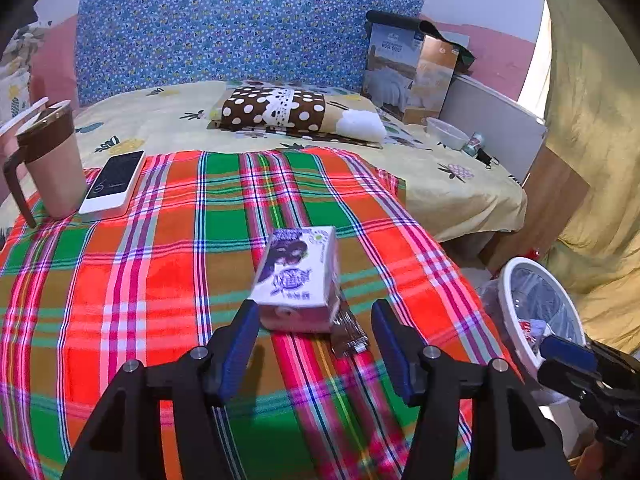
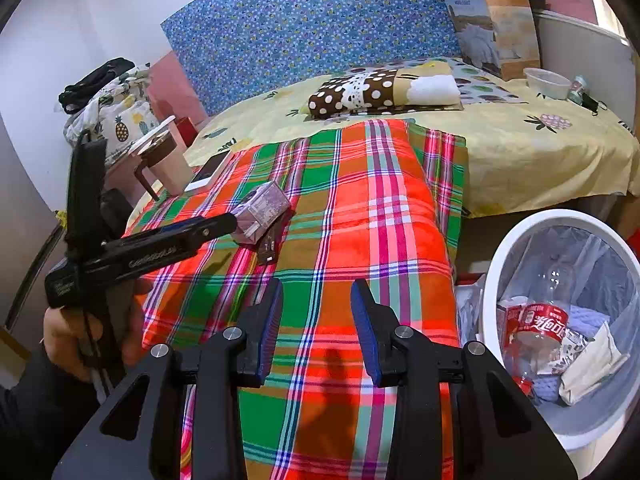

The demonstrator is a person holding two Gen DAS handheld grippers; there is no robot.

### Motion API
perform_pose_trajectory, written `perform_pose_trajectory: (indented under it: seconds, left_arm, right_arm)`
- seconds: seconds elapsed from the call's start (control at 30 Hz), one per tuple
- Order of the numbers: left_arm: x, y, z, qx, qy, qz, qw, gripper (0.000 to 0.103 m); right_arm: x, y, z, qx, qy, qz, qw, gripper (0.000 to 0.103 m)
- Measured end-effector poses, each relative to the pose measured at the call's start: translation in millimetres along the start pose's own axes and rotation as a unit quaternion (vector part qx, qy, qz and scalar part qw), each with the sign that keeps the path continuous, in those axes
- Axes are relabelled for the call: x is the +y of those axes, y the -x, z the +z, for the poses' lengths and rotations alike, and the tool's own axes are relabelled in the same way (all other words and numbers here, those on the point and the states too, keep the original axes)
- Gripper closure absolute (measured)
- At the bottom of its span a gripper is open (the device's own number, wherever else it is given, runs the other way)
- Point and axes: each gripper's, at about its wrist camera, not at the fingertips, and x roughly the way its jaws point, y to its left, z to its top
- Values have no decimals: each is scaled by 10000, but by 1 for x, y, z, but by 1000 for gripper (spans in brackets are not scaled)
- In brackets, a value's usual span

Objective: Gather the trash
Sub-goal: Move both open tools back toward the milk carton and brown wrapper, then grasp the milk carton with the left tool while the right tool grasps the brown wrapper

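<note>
Left wrist view: left gripper low over the plaid blanket, fingers spread wide, aimed at a purple-and-white drink carton. Carton lies on the blanket just ahead of the fingertips, roughly between them; left pad close to its near corner, contact not clear. A dark snack wrapper lies flat against the carton's right side, inside the right finger's line.

Right wrist view: right gripper hovers above the blanket's near right part, fingers parted at a moderate gap, holding nothing. The left gripper shows side-on at left, a bare hand wrapped around its handle, dark sleeve below.

Surface and room: blanket is spread over the foot of a bed with a yellow pineapple-print sheet. At the blanket's far left corner, a beige mug with brown lid and handle, a white phone lying just beside it. White trash bin with clear liner stands on the floor off the blanket's right edge; inside, a crushed red-label bottle and paper scraps. Polka-dot pillow farther up the bed, blue floral headboard behind, printed box at far right.
</note>
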Motion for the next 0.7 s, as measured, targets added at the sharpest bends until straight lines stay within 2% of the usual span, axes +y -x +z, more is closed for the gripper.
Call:
perform_pose_trajectory:
  seconds: [0.47, 0.7]
  left_arm:
    - [10, -33, 10, 179, 146, -122, 9997, 44]
    - [18, -34, 15, 114, 213, 67, 9997, 44]
  right_arm:
    - [-4, -12, 3, 149, -19, -24, 9999, 65]
    - [-3, -12, 4, 159, -6, -35, 9999, 65]
